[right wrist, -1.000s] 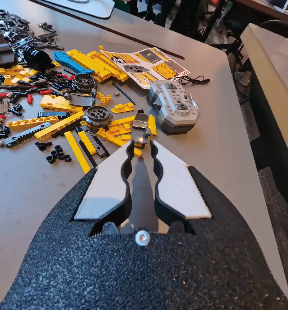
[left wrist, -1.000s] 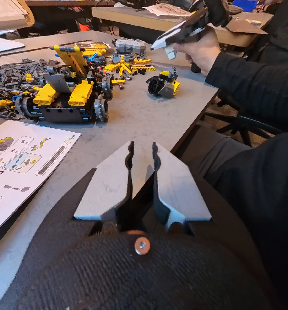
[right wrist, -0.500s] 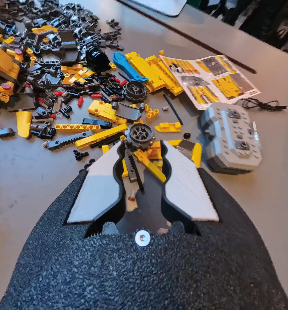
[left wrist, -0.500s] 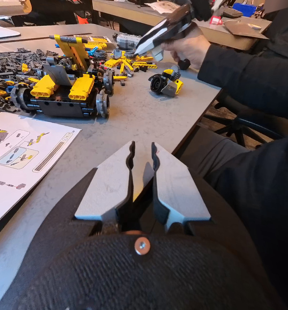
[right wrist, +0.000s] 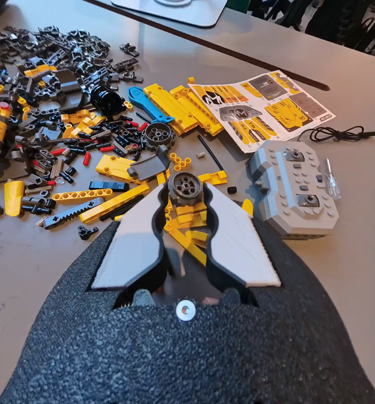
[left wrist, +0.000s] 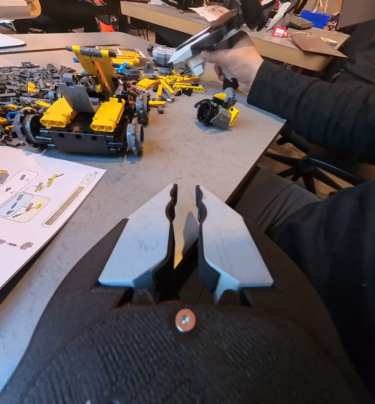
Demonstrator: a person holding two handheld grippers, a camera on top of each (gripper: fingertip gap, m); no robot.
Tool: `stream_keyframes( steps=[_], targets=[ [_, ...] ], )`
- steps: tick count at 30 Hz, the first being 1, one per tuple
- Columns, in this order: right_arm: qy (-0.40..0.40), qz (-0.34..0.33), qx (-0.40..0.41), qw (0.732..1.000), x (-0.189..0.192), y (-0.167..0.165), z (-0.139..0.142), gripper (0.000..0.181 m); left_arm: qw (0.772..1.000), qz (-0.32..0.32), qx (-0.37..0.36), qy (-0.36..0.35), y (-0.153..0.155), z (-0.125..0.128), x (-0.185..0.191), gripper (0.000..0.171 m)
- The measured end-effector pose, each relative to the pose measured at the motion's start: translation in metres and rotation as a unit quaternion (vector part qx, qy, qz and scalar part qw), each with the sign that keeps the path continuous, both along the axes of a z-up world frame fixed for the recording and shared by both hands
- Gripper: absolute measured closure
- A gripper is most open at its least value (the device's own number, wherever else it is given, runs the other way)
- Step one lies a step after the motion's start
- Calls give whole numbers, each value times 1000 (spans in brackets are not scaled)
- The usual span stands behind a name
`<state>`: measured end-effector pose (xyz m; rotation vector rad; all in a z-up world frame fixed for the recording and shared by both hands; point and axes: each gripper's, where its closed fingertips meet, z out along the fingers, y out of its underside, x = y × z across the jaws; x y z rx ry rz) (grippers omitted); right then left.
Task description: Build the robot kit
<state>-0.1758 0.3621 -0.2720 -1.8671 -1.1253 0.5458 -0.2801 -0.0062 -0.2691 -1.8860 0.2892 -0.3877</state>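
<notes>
**Right fingers straddle a grey wheel among loose toy parts**

The right gripper (right wrist: 184, 192) hangs low over a scatter of yellow, black and grey building pieces on the grey counter (right wrist: 29, 262). Its fingers (right wrist: 138, 236) are spread apart, one on each side of a small dark grey wheel (right wrist: 184, 190) that sits on top of some yellow beams (right wrist: 188, 216). Whether the fingertips touch the wheel I cannot tell; they stand very close to it on both sides. Just to the right lies a light grey studded block (right wrist: 291, 190), with a small clear-handled screwdriver (right wrist: 332, 181) beside it. Beyond the block are a sheet of yellow and grey stickers (right wrist: 265, 109) and a coiled black cable (right wrist: 335, 134). A blue lever tool (right wrist: 147, 105) and a second, larger grey wheel (right wrist: 158, 136) lie farther back, and a heap of dark pieces (right wrist: 50, 54) fills the far left.

The left gripper (left wrist: 186, 190) is near the counter edge, holding nothing, its fingers (left wrist: 147, 236) parted by a narrow gap. An open instruction booklet (left wrist: 29, 207) lies to its left. Ahead stands a half-built yellow and black vehicle (left wrist: 81, 122), and well to the right of that a small wheel assembly (left wrist: 217, 111).
</notes>
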Motion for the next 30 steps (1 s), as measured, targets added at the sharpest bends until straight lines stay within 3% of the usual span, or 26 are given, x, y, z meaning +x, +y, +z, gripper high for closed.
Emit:
stream_keyframes(
  steps=[10, 19, 30],
  targets=[
    [-30, 40, -12, 999, 0, -34, -10, 150, 1000, 14, 4, -28, -7, 6, -13, 157],
    [-29, 52, -71, 996, -1, -35, -18, 151, 997, 15, -8, -72, -9, 6, -19, 157],
    [-5, 34, -55, 998, 8, -30, -9, 151, 997, 16, -7, -75, -9, 7, -19, 157]
  ],
)
